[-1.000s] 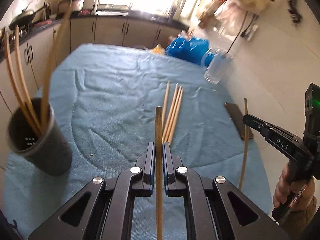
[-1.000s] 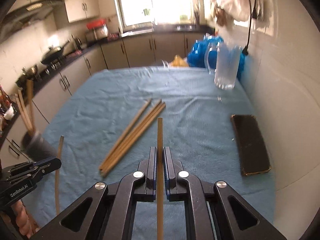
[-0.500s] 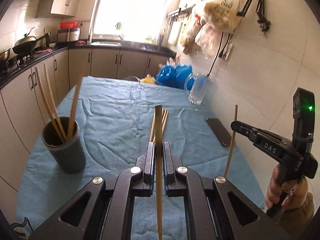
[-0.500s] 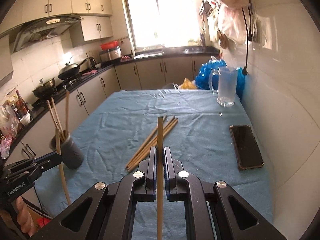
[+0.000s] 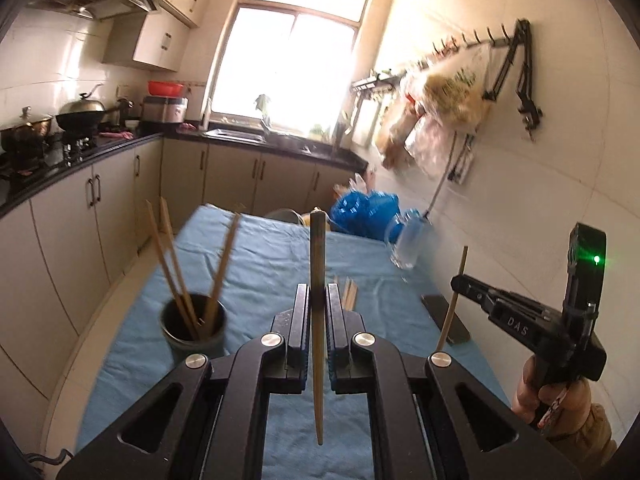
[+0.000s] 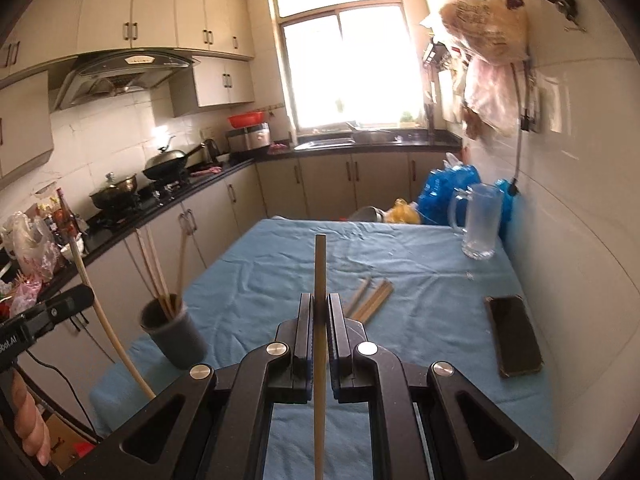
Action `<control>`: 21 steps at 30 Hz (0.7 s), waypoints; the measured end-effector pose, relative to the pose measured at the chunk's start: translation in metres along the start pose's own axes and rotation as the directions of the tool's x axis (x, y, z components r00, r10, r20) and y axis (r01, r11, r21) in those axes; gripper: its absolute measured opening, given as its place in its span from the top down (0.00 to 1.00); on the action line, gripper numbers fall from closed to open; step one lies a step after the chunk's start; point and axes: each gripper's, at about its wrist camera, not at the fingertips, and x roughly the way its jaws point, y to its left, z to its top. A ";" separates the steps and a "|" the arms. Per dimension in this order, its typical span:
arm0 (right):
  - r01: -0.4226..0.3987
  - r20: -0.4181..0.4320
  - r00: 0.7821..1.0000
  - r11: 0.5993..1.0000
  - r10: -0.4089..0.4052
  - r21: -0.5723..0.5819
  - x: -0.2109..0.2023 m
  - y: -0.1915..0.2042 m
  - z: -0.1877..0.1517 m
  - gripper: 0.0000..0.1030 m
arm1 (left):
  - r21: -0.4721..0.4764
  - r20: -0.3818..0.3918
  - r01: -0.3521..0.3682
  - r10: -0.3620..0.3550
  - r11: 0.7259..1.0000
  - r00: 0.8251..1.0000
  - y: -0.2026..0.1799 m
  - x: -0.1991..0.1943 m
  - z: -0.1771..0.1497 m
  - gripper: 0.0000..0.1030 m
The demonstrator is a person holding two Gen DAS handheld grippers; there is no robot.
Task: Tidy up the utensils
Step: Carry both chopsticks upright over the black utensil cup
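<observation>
Chopstick [image 5: 318, 320] upright, clamped in the left claw [image 5: 318, 320] above the blue-covered tabletop [image 5: 260, 264]; a second chopstick [image 6: 319, 320] clamped likewise in the right claw [image 6: 319, 322]. Dark holder cup [image 5: 195, 330] at the tabletop's left edge contains three chopsticks [image 5: 180, 280]. Loose chopsticks [image 6: 370, 294] lie mid-tabletop. Phone [image 6: 513, 334] and glass mug [image 6: 480, 224] sit along the right side, by the wall.
</observation>
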 end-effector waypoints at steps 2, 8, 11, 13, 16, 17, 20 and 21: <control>-0.022 0.011 1.000 1.000 0.022 -0.004 0.004 0.009 0.009 0.94 | -0.015 0.018 -0.006 0.007 1.000 1.000 0.010 -0.006 0.011 0.94; -0.104 0.063 0.992 0.994 0.105 -0.019 0.021 0.049 0.042 0.94 | -0.026 0.081 -0.039 0.041 0.999 0.996 0.036 -0.023 0.048 0.94; -0.160 0.091 0.983 0.987 0.160 0.000 0.036 0.070 0.062 0.94 | -0.010 0.120 -0.082 0.083 0.997 0.989 0.046 -0.029 0.065 0.94; -0.200 0.103 0.975 0.979 0.197 0.022 0.048 0.083 0.076 0.94 | 0.001 0.143 -0.116 0.115 0.993 0.983 0.053 -0.029 0.075 0.94; -0.251 0.117 0.963 0.967 0.244 0.047 0.064 0.101 0.090 0.94 | -0.001 0.154 -0.148 0.147 0.989 0.977 0.068 -0.024 0.087 0.94; -0.265 0.128 0.958 0.963 0.257 0.053 0.072 0.110 0.095 0.94 | -0.009 0.153 -0.154 0.153 0.988 0.976 0.073 -0.021 0.090 0.94; -0.266 0.152 0.954 0.963 0.257 0.045 0.088 0.130 0.102 0.94 | -0.034 0.140 -0.163 0.167 0.986 0.976 0.091 -0.005 0.097 0.94; -0.257 0.159 0.956 0.966 0.249 0.035 0.096 0.137 0.104 0.94 | -0.042 0.134 -0.169 0.173 0.985 0.976 0.097 0.002 0.098 0.94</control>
